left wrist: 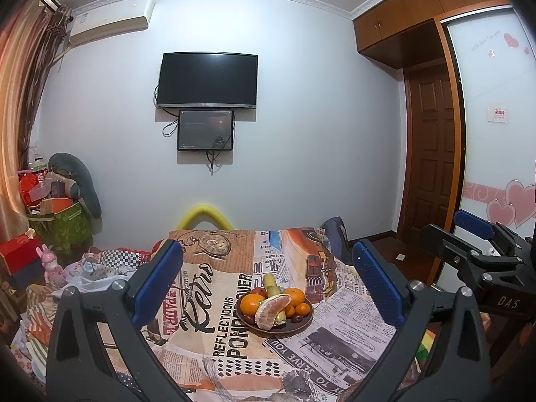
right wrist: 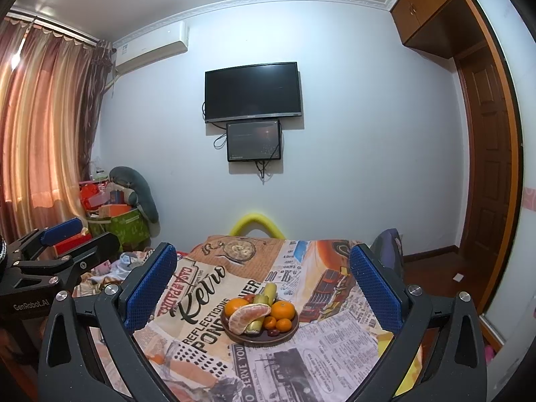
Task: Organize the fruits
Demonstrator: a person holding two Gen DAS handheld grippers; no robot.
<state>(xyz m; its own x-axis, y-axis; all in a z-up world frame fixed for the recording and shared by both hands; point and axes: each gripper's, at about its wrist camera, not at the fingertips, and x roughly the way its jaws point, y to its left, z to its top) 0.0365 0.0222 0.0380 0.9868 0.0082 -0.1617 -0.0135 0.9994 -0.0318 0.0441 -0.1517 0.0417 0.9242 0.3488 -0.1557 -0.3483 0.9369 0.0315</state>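
A brown plate (left wrist: 298, 326) (right wrist: 288, 333) stands on the printed tablecloth (left wrist: 214, 301) (right wrist: 335, 335). It holds oranges (left wrist: 252, 303) (right wrist: 283, 310), a peeled pomelo piece (left wrist: 269, 311) (right wrist: 246, 318), yellow-green stalk pieces (left wrist: 270, 283) (right wrist: 269, 293) and small dark red fruits (left wrist: 296, 319) (right wrist: 273, 332). My left gripper (left wrist: 268, 284) is open and empty, back from the plate. My right gripper (right wrist: 263, 284) is open and empty, also back from the plate. Each gripper shows at the other view's edge: the right one (left wrist: 469, 238), the left one (right wrist: 77, 238).
A yellow chair back (left wrist: 204, 216) (right wrist: 256, 222) stands behind the table's far edge. Boxes, a green bag (left wrist: 60, 227) and a grey plush are piled at the left by the curtain. A wooden door (left wrist: 432, 154) and wardrobe stand right. A TV (left wrist: 207, 80) hangs on the wall.
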